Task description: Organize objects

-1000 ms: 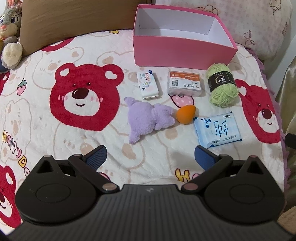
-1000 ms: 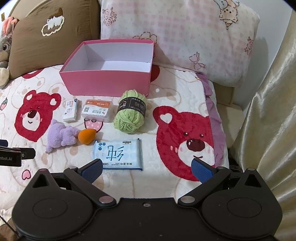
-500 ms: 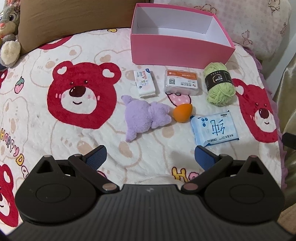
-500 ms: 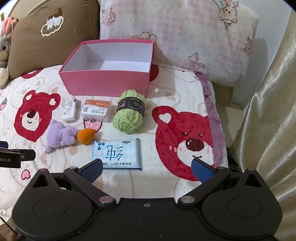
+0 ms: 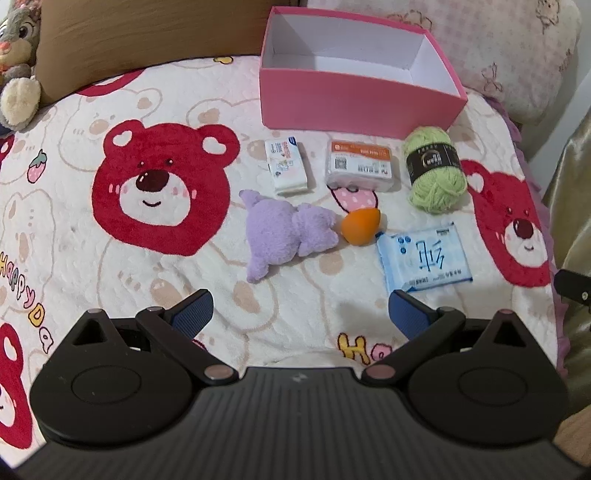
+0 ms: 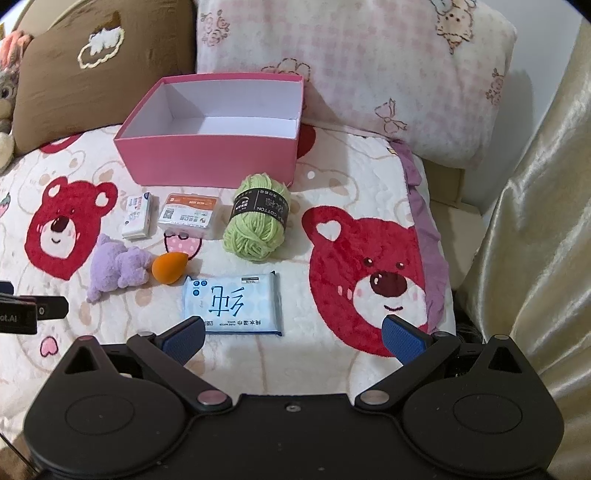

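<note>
**Left wrist view: both claws hanging spread over a bed of loose items**

Left wrist view is showing the left gripper (image 5: 300,314) hovering above the blanket (image 5: 74,258), its blue-padded jaws standing wide apart and holding nothing. Ahead, at twelve o'clock, a pink box (image 5: 354,99) is sitting open with its white inside bare. Just before its front wall three things are lying in a row: a tissue pack (image 5: 287,168) at eleven o'clock, a clear case (image 5: 359,166) at twelve, and a green yarn ball (image 5: 435,170) at one. Nearer the gripper, a purple plush (image 5: 286,230) is lying on its side, with an orange sponge (image 5: 360,230) touching it at its three o'clock. A blue wipes pack (image 5: 424,258) is lying at the sponge's four o'clock, just beside the gripper's right finger. A grey bunny toy (image 5: 18,62) is leaning against a brown cushion (image 5: 147,33) at ten o'clock.

Right wrist view is showing the right gripper (image 6: 293,332) with its jaws likewise spread and gripping nothing. The wipes pack (image 6: 232,301) is lying just beyond its left finger, at eleven o'clock. The yarn ball (image 6: 258,218) is sitting at twelve, close to the box's (image 6: 207,158) front wall. A pink pillow (image 6: 351,66) is resting behind the box at one o'clock, and a gold curtain (image 6: 535,221) is hanging at three.
</note>
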`<state>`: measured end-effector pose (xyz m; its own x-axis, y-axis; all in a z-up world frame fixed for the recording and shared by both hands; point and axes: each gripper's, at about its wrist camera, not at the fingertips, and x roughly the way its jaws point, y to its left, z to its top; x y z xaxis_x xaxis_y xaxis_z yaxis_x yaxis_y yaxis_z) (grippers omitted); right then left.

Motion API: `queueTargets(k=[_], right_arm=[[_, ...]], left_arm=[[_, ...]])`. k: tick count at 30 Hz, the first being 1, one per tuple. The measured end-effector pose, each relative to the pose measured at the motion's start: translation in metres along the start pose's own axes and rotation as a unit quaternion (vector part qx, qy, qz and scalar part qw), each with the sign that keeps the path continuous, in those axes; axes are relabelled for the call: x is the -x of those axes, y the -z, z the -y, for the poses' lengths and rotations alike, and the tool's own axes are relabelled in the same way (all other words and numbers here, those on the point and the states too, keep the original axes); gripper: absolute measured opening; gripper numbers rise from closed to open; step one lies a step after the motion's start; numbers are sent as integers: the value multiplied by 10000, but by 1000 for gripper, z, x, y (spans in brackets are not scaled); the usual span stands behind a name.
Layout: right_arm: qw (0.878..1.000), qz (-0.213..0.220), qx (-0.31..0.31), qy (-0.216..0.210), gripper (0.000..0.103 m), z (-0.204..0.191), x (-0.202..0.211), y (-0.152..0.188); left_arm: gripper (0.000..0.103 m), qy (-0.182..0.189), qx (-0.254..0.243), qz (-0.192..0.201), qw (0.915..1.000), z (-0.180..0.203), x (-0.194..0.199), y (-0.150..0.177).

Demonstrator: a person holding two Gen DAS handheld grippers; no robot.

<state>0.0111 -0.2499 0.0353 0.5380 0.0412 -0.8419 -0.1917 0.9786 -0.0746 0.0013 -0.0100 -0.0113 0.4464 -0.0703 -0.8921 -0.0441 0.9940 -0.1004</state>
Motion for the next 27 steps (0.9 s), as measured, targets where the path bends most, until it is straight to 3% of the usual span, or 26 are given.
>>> queueTargets(k=[4,12,18,27], right_arm=[[9988,315,5,-372,103,4,12,-7],[9821,845,1244,-1134,103,8,3,-8],[9843,419,1175,-1246,103,15,-46,-7],[9818,115,1375,-1308,102,8,-90,9]], left_arm=[[103,-74,-275,196,9994,12,7,-8],[103,63,-693,489,9964,38,-1,-26],[101,765,-552,194,9954,52,-43,-21],[95,935,-703,323,9926,74,-81,-10]])
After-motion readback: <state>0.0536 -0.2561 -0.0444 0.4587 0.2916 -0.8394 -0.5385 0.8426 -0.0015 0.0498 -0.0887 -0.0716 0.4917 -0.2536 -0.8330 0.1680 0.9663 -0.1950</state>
